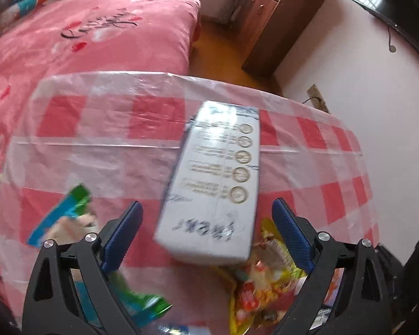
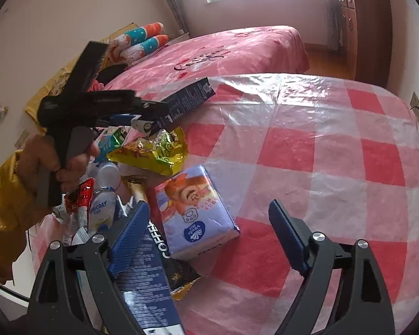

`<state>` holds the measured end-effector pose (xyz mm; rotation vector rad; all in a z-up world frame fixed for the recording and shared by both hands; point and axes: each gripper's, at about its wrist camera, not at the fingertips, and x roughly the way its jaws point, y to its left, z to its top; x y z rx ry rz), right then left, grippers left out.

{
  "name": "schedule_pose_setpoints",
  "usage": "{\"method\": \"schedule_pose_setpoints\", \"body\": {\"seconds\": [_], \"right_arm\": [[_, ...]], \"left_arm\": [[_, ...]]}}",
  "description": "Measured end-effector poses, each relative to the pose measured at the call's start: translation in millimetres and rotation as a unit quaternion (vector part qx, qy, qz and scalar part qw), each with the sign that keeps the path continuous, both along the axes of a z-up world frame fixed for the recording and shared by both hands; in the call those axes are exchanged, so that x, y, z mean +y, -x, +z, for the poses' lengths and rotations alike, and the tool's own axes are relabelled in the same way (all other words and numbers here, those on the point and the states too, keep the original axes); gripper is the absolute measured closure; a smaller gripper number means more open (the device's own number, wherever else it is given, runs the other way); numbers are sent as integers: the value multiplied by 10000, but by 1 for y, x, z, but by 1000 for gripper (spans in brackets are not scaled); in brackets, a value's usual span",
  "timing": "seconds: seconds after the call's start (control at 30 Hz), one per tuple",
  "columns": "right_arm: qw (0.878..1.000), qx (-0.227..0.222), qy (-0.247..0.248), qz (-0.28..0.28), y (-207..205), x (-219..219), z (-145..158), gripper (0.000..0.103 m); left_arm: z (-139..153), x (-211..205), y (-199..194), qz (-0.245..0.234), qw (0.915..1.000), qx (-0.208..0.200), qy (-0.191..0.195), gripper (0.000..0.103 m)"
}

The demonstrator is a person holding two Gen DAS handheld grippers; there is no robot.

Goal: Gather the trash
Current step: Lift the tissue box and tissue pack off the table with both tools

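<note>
Trash wrappers (image 1: 262, 287) lie blurred beneath the carton (image 1: 218, 184), whose contact with the splayed left gripper (image 1: 206, 220) is unclear; right gripper (image 2: 209, 223) gapes empty.

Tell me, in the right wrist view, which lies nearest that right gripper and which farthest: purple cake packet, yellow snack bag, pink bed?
1. Purple cake packet, just ahead of the right gripper, slightly left.
2. Yellow snack bag, behind it, farther left.
3. Pink bed, beyond the table.
</note>
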<state>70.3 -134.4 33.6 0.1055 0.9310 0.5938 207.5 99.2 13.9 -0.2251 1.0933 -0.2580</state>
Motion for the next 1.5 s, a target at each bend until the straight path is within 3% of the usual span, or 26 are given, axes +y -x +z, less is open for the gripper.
{"method": "schedule_pose_setpoints", "body": {"seconds": [0.1, 0.17, 0.37, 0.5, 0.7, 0.93, 1.2, 1.5], "right_arm": [[10000, 28, 76, 37, -2, 3, -4, 17], [9999, 62, 43, 97, -3, 4, -5, 17], [9994, 97, 144, 296, 4, 13, -9, 19], [9973, -196, 658, 269, 12, 25, -10, 28], [9944, -425, 958, 109, 19, 33, -11, 40], [9902, -697, 1202, -167, 33, 35, -5, 44], [9899, -788, 974, -658, 57, 17, 8, 44], [9936, -573, -5, -969, 98, -6, 32, 45]], "left_arm": [[-4, -9, -1, 4, 9999, -63, -119, 14], [-3, -15, 4, 16, 9992, -169, -349, 43], [6, -16, 25, 59, 9975, -380, -588, 43], [19, -14, 44, 65, 9970, -582, -509, 43], [37, -13, 77, 49, 9960, -789, -411, 43], [43, 0, 124, 98, 9957, -877, -268, 43], [42, 18, 185, 276, 9950, -957, -56, 43], [40, 27, 247, 413, 9936, -1049, 16, 43]]}}
